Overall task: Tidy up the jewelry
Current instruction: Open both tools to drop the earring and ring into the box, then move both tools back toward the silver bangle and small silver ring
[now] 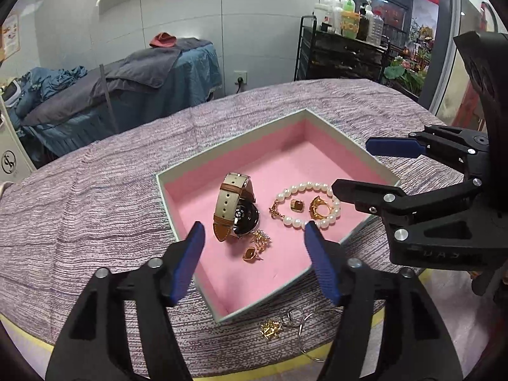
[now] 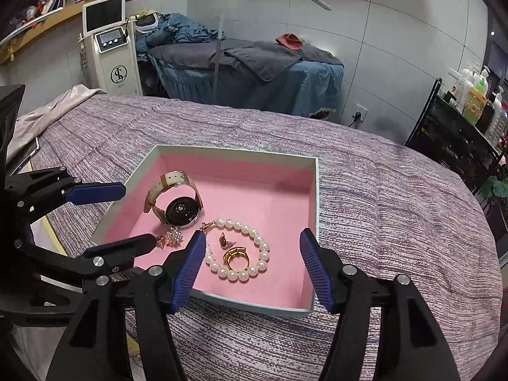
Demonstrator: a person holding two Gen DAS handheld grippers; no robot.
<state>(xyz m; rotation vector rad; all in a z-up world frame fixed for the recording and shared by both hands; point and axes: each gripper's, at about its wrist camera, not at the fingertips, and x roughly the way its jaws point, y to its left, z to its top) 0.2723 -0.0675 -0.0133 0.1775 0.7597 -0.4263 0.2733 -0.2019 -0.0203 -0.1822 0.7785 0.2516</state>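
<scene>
I have the bed (image 1: 95,209) under a mauve knit cover, and on it the open box (image 1: 317,117) with its pink lining, one corner turned toward me. Most of the jewelry already lies inside: the watch (image 1: 236,209) propped on edge at the left, the pearl bracelet (image 2: 241,250) to its right, a gold ring (image 2: 236,255) and a brown stud (image 2: 223,241) within the loop of pearls, and a sparkly earring (image 2: 174,235) near the box's left wall.

My left gripper (image 1: 254,254) stands wide and empty above the box's near corner; my right gripper (image 2: 250,260) is equally wide, nothing between its pads, hovering over the bracelet.

What I judge is left lies outside: a gold charm (image 1: 271,330) with thin wire hoops (image 1: 301,317), on the cover just beside the box's near corner. I think it is a pair of earrings, though the edge distortion makes that uncertain. It sits below and just right of my left gripper, stretched sideways, so the left hand is nearer and must draw back and dip.
</scene>
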